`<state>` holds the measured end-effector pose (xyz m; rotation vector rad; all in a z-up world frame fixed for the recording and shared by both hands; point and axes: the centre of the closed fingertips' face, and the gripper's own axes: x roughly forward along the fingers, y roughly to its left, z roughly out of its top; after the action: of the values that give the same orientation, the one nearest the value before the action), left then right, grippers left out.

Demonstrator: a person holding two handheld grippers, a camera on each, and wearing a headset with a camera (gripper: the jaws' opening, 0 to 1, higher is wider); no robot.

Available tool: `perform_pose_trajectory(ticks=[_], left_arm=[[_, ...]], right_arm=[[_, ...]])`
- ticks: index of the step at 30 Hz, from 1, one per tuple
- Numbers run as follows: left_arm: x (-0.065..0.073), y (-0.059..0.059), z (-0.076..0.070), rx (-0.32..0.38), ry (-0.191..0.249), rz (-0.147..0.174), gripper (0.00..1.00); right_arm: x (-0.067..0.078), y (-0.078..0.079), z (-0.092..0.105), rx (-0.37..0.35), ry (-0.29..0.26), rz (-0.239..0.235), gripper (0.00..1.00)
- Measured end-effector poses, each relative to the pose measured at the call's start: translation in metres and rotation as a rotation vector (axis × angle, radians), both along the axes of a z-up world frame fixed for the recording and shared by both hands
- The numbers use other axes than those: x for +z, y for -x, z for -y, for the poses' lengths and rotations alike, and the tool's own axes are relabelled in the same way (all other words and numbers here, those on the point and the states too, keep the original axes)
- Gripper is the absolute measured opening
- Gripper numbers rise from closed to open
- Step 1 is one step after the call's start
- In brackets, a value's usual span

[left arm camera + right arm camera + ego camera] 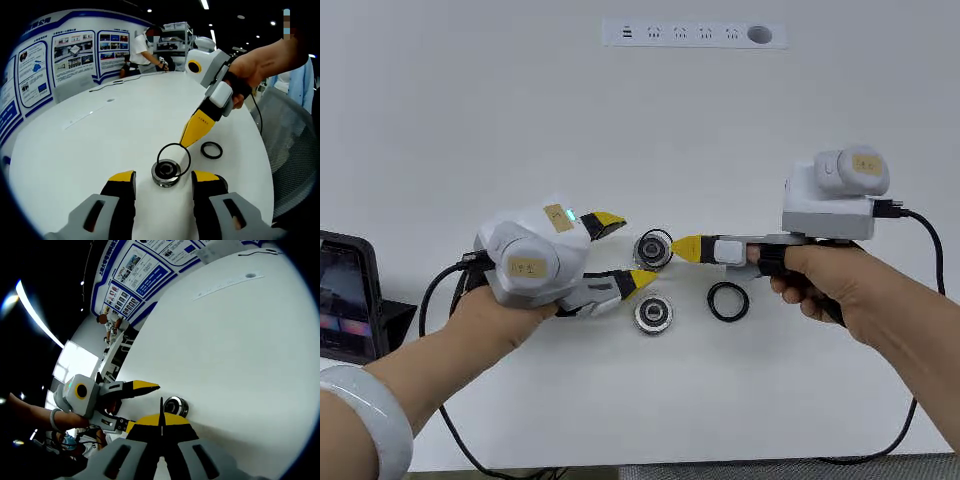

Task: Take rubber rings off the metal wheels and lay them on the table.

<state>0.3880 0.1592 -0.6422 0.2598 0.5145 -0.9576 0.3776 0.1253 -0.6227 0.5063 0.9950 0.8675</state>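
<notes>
While pinched shut on the held ring (174,145), points left over the bench with tapered yellow tips pressed together: right gripper (686,248), white plastic shell, black grip in the person's right hand (825,285). Held ring: thin black rubber loop, round, tilted up off the far wheel (651,250); lower edge down by the wheel's rim, cannot tell whether seated there or free. Shows edge-on in the right gripper view as a fine dark line between the closed pads.

Far wheel: small round metal disc, bright machined rim, dark hub, flat on the matte white table (520,120). Left gripper (623,251): jaws spread wide, clasping nothing; flanks the far wheel with yellow-capped tips, a gap on each side in the left gripper view.

Near wheel (653,314): same round shape, shiny outer band, dark centre; sits just near of the far wheel, beside the left gripper's nearer tip. Cannot tell whether a ring sits on it.

Lies flat on the table, right of the near wheel and apart from it, just near of the right gripper's jaws: loose ring (711,302), thicker black rubber hoop, smooth.

Far edge: long flat white power strip (693,34) with a row of sockets. Left edge: dark tablet (345,290), tilted up. Left wrist: pale, smooth bangle (365,410).
</notes>
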Motion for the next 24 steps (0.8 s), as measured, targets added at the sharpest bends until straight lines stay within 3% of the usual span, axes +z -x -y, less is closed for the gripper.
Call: perform_pose_trajectory(ticks=[24], left_arm=[[0.001, 0.01, -0.012, 0.026, 0.02, -0.016, 0.55]], right_arm=[[-0.01, 0.033, 0.053, -0.113, 0.02, -0.055, 0.02]])
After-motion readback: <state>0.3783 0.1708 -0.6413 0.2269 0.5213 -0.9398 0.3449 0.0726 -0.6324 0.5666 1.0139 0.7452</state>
